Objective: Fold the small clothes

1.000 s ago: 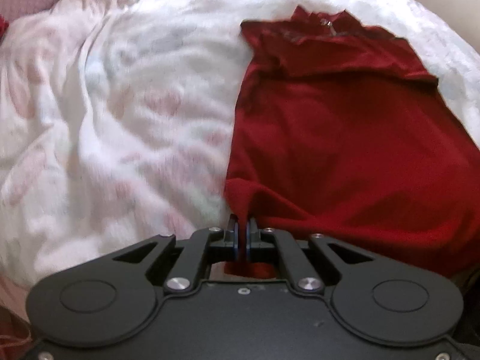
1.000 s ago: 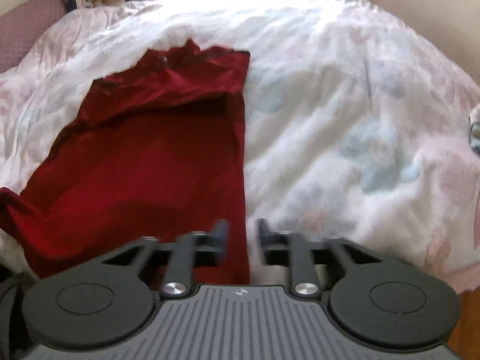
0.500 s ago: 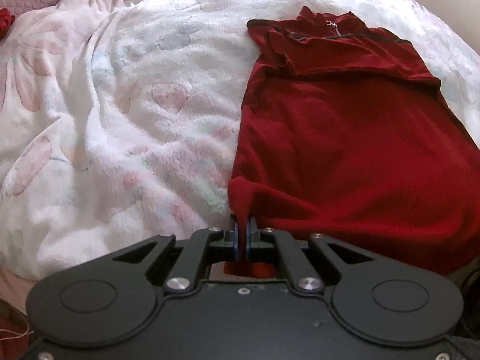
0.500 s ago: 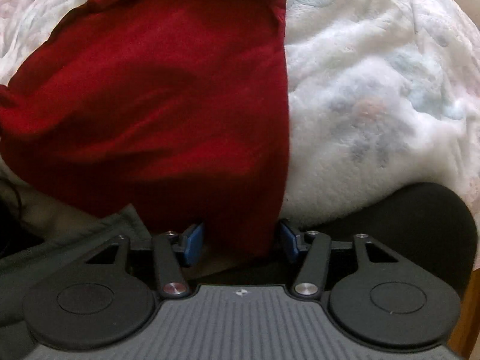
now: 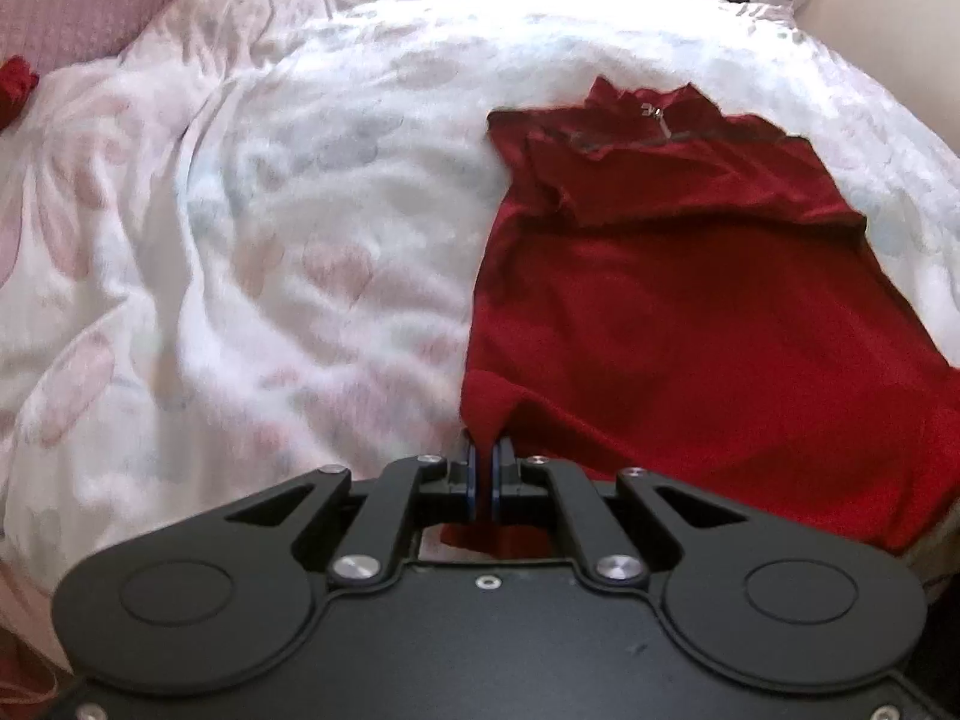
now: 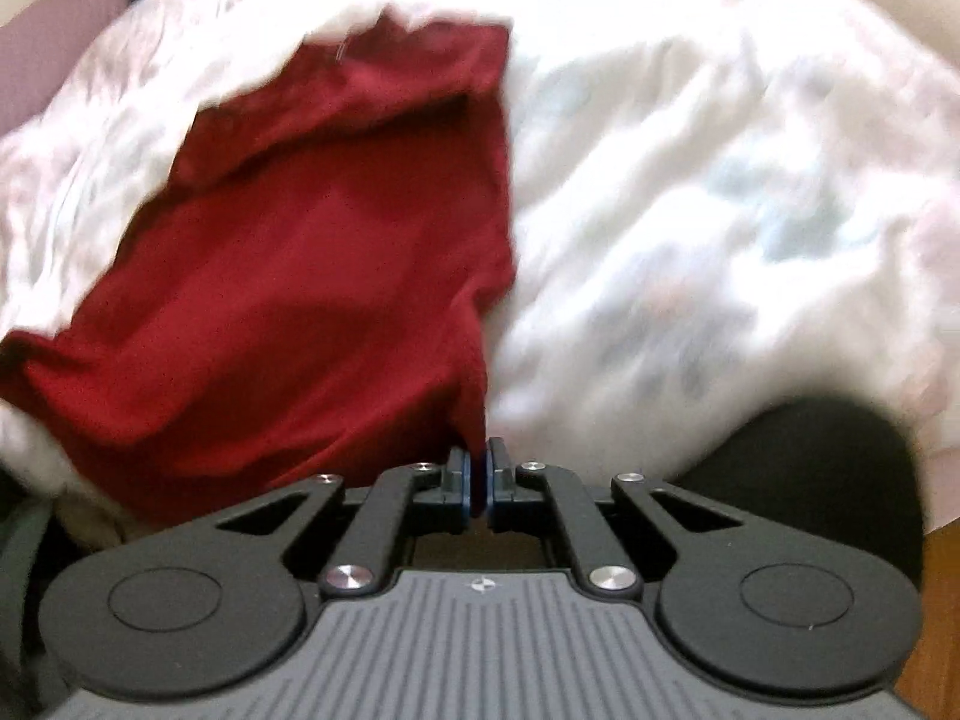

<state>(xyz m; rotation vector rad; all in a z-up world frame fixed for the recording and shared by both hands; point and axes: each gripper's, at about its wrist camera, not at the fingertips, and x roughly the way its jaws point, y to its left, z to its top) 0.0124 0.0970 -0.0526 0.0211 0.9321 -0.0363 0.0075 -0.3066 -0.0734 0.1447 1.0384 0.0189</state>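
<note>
While the red shirt [image 5: 690, 324] lies flat on the bed [image 5: 270, 228], sleeves folded in, both jaws pinch its six-o'clock corners; the twelve-o'clock fold remains.

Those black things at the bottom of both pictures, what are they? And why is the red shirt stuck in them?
They are grabbers, like big tweezers, one in each of a person's hands. Each carries a camera looking along its fingers, so you get one picture per hand. A red shirt lies on a flowery white blanket. The left gripper is pinching the shirt's near left corner. The right gripper is pinching its near right corner. Both are squeezed shut on the cloth, probably to fold it.
</note>
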